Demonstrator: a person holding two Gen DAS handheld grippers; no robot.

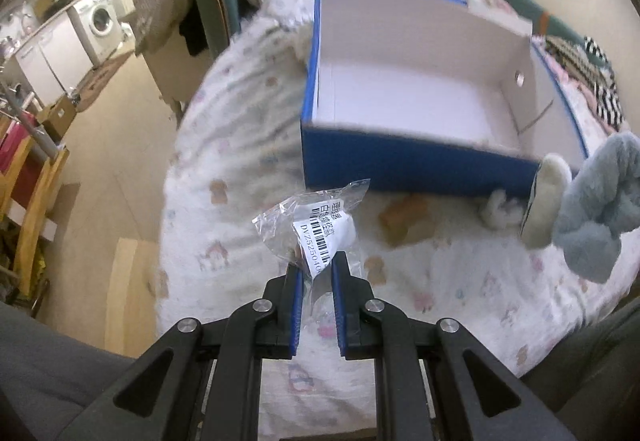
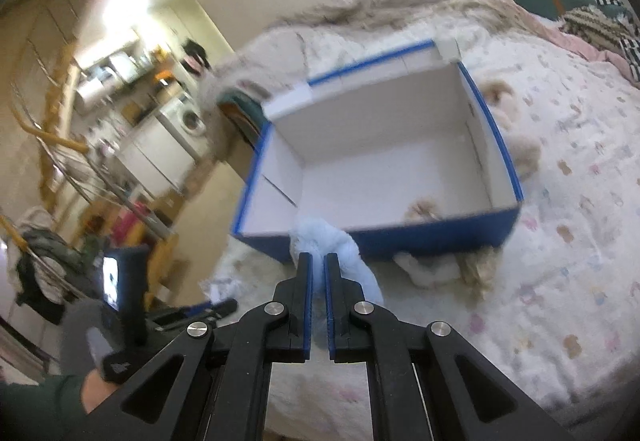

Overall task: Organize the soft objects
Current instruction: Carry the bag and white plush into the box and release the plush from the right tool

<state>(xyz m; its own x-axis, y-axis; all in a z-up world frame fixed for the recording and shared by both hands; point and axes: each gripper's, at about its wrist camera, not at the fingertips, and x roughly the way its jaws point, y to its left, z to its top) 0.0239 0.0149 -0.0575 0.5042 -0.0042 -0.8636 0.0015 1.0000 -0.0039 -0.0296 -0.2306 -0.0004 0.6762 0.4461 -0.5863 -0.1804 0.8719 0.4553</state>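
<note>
An open blue box with a white inside sits on the bed; it also shows in the right wrist view. My left gripper is shut on a clear plastic packet with a barcode label, held above the bed in front of the box. My right gripper is shut on a light blue plush toy, held before the box's near wall. That toy shows at the right in the left wrist view. A small beige plush lies inside the box.
The bed has a white patterned quilt. White and tan plush toys lie against the box's front wall, another beige plush beside its right wall. A brown plush lies by the box. Clothes pile at the bed's far end. Floor and kitchen lie left.
</note>
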